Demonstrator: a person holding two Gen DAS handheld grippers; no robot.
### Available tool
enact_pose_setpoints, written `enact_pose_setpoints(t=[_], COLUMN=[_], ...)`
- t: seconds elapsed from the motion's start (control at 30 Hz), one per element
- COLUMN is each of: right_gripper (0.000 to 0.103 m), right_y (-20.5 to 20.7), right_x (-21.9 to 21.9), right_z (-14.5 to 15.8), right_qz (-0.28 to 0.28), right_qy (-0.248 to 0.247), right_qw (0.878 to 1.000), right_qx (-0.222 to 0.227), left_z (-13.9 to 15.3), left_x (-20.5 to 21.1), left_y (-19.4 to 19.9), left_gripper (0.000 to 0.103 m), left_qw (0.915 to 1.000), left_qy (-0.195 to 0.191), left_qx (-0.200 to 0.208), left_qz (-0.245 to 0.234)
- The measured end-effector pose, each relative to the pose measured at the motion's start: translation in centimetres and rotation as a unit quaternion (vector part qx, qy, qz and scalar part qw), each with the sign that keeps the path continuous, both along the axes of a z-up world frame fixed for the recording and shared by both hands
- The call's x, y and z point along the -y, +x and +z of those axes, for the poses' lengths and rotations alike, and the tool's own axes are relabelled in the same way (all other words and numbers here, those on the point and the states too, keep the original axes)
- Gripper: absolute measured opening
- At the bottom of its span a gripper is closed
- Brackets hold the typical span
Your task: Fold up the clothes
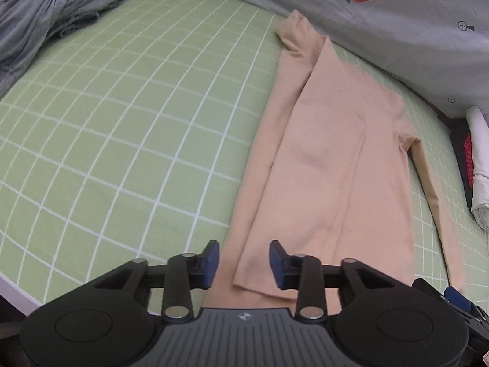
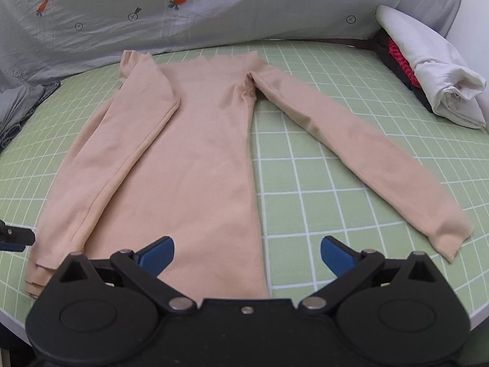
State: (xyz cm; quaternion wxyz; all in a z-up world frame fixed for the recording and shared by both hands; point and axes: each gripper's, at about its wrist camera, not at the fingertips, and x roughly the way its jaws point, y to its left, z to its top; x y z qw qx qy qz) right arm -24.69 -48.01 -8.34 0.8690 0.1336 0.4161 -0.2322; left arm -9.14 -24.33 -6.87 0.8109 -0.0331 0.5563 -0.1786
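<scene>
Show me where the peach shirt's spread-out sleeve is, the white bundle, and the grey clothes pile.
Sleeve [image 2: 351, 150], right wrist view, mid-length of the sleeve.
White bundle [image 2: 440, 82], right wrist view, on its rolled front part.
Grey pile [image 1: 45, 15], left wrist view, middle of the crumpled fabric.

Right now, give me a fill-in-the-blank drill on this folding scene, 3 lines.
1. The peach top lies on a ____ checked sheet.
2. Its ____ sleeve is not folded in yet.
3. The right gripper and left gripper are both ____.

Missing: green; right; open
</scene>
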Motion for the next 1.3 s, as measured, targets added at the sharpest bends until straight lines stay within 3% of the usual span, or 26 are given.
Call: enact_pose_setpoints(t=[0.1,0.3,0.43,0.73,1.1,1.13,1.2,1.27,1.3], right_gripper=[0.103,0.103,0.103,0.103,0.102,0.097,0.076,0.028,0.018], right_y=[-0.1,-0.9,-2.7,-6.1,-6.5,-6.5,-6.3,-5.9,-5.6], right_x=[2.1,8.7,13.2,20.3,20.6,20.6,20.4,20.1,20.2], right_z=[1.2,1.7,-0.1,-4.1,-4.6,-4.5,-4.0,-3.4,-3.2], right_qz=[-0.012,-0.043,-0.069,-0.148,-0.106,-0.100,-0.086,-0.073,-0.072], right_qy=[-0.012,-0.005,0.008,0.010,-0.002,-0.001,-0.004,-0.004,0.003], right_qw=[1.000,0.998,0.997,0.989,0.994,0.995,0.996,0.997,0.997], right_qx=[0.020,0.041,0.027,-0.020,-0.019,-0.019,-0.015,-0.012,-0.015], left_z=[2.2,5.7,6.8,6.2,5.7,5.6,5.6,6.0,6.3], left_x=[1.0,5.0,7.8,10.7,10.7,10.7,10.5,10.2,10.1], left_y=[0.6,0.1,-1.6,-5.4,-6.5,-6.1,-5.3,-4.4,-3.9], left_gripper=[0.065,0.083,0.084,0.084,0.084,0.084,0.084,0.084,0.084], left_qw=[0.9993,0.9942,0.9910,0.9908,0.9911,0.9914,0.9919,0.9918,0.9916], left_qy=[0.004,-0.002,-0.002,0.047,0.070,0.070,0.070,0.068,0.067], left_qx=[0.038,0.107,0.133,0.122,0.105,0.104,0.099,0.103,0.107], left_qz=[-0.001,0.010,0.017,0.033,0.041,0.039,0.038,0.034,0.029])
